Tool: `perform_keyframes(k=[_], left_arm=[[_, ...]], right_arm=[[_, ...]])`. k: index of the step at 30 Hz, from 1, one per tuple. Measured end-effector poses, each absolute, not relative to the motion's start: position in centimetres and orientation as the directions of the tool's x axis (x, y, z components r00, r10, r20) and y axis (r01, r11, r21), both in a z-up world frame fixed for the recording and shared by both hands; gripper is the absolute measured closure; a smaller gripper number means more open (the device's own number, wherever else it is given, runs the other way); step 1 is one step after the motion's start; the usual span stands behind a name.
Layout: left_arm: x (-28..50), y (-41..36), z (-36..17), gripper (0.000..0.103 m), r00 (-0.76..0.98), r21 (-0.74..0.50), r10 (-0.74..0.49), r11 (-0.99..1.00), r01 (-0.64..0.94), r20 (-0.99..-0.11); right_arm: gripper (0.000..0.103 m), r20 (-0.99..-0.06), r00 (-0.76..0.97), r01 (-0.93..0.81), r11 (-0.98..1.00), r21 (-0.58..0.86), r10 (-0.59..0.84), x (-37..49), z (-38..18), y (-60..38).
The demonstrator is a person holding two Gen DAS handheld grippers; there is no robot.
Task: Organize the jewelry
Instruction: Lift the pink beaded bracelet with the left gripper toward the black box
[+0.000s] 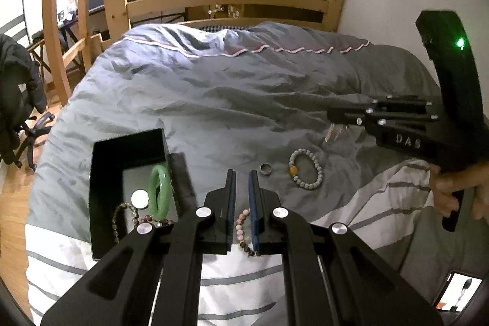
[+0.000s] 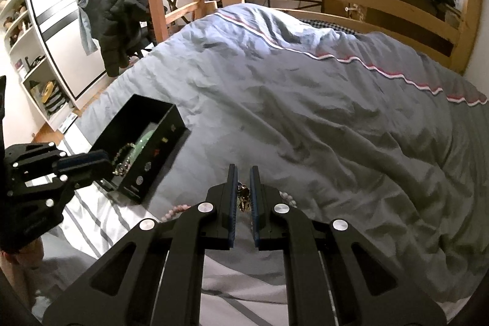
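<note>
while the left hand-held gripper (image 1: 242,173) clamps a pink bead bracelet (image 1: 243,229) — strand running along its fingers — the right (image 2: 243,168) grips small jewelry (image 2: 243,197).

Black left claw (image 1: 242,173) has blue-edged fingers, silver screws, bare-skinned hand (image 1: 458,188).

A bed (image 1: 214,87) with a rumpled grey cover carries the things. On it lie a black box (image 1: 101,173), a metal ring (image 1: 265,169), a pale beaded bracelet (image 1: 306,169), a pink beaded bracelet (image 1: 243,229) and a phone (image 1: 457,291) at its edge.
</note>
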State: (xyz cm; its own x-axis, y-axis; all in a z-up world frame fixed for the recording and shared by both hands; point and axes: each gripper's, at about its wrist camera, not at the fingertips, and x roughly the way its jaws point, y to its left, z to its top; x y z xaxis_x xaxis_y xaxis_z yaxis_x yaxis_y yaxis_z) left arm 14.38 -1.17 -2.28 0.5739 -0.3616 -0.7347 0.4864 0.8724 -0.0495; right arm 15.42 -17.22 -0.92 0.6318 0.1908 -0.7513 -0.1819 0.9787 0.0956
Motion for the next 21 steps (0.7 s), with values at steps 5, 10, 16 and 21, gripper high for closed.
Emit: perform_keyframes(k=[5,10,16,21], left_arm=[[14.9,-3.3,-6.3,0.026,0.519,-0.018,-0.319,0.864,0.503,-0.793],[15.1,-6.6,-11.0,0.026,0.424,0.022,-0.248,0.843,0.537,-0.871],[17.5,-6.8,-15.9,0.042,0.31,0.003,-0.164,0.879,0.477,-0.936],[17.9,-5.0,-14.9,0.08,0.294,-0.092,-0.24,0.894,0.44,-0.925]], right_arm=[[0.094,-0.759,0.626,-0.17,0.981,0.091,0.179,15.8,-1.2,-17.0],[0.094,-0.756,0.627,-0.164,0.981,0.105,0.186,15.5,-1.4,-17.2],[0.094,-0.755,0.627,-0.149,0.981,0.126,0.192,15.1,-1.7,-18.1],[0.094,-0.752,0.631,-0.143,0.981,0.129,0.19,14.8,-1.6,-18.8]])
